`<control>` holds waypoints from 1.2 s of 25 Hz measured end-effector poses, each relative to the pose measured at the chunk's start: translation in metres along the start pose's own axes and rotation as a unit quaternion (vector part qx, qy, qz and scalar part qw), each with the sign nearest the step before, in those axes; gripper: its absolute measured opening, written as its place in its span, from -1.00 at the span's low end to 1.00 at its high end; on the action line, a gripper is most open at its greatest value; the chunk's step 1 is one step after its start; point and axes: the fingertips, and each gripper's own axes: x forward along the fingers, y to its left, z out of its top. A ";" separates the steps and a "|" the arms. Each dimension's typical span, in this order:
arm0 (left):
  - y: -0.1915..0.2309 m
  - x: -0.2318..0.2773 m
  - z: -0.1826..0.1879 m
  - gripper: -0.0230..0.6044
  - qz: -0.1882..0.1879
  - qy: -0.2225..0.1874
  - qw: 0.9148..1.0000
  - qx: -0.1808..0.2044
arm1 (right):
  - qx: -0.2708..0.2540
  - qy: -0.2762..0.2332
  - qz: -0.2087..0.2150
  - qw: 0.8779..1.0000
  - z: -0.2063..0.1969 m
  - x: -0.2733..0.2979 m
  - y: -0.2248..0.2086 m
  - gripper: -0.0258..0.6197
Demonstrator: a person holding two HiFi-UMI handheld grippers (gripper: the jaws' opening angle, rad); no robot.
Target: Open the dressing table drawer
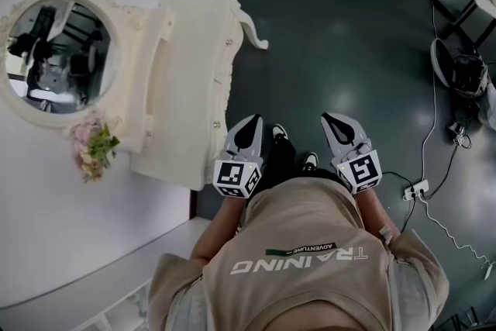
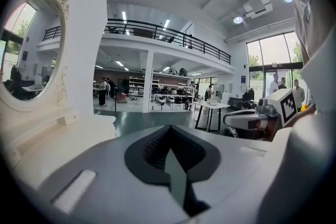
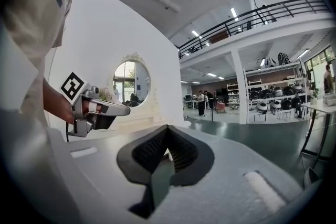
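Note:
The cream dressing table (image 1: pixel 182 81) stands at the left of the head view, under a round mirror (image 1: pixel 58 54). Its drawer front faces right, with small knobs (image 1: pixel 216 124) down the edge. My left gripper (image 1: pixel 251 122) hovers just right of the lower knob without touching it, shut and empty. My right gripper (image 1: pixel 332 120) is farther right over the dark floor, also shut with nothing in it. In the left gripper view the closed jaws (image 2: pixel 169 132) point past the table top (image 2: pixel 47 139). The right gripper view shows its jaws (image 3: pixel 167 132) closed and the left gripper (image 3: pixel 100 110) beside the mirror (image 3: pixel 131 84).
Pink flowers (image 1: pixel 93 147) sit on the table top beside the mirror. The person's shoes (image 1: pixel 279 133) are on the floor between the grippers. Cables and a power strip (image 1: pixel 415 190) lie at the right, by equipment (image 1: pixel 461 70). A black-legged table (image 2: pixel 210 113) stands farther off.

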 end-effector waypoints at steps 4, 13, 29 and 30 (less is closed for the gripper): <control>0.014 0.015 -0.004 -0.87 0.003 0.011 1.000 -0.006 | 0.010 0.016 0.004 1.000 -0.007 0.018 -0.010 -0.92; 0.068 0.090 0.017 -0.87 -0.002 -0.008 0.999 -0.044 | -0.004 0.044 -0.007 0.999 0.004 0.080 -0.055 -0.92; 0.240 0.175 0.071 -0.87 0.020 -0.041 0.998 -0.032 | -0.051 0.032 0.057 0.997 0.081 0.297 -0.079 -0.92; 0.249 0.177 0.072 -0.87 0.024 -0.041 0.998 -0.035 | -0.047 0.031 0.061 0.997 0.084 0.306 -0.079 -0.92</control>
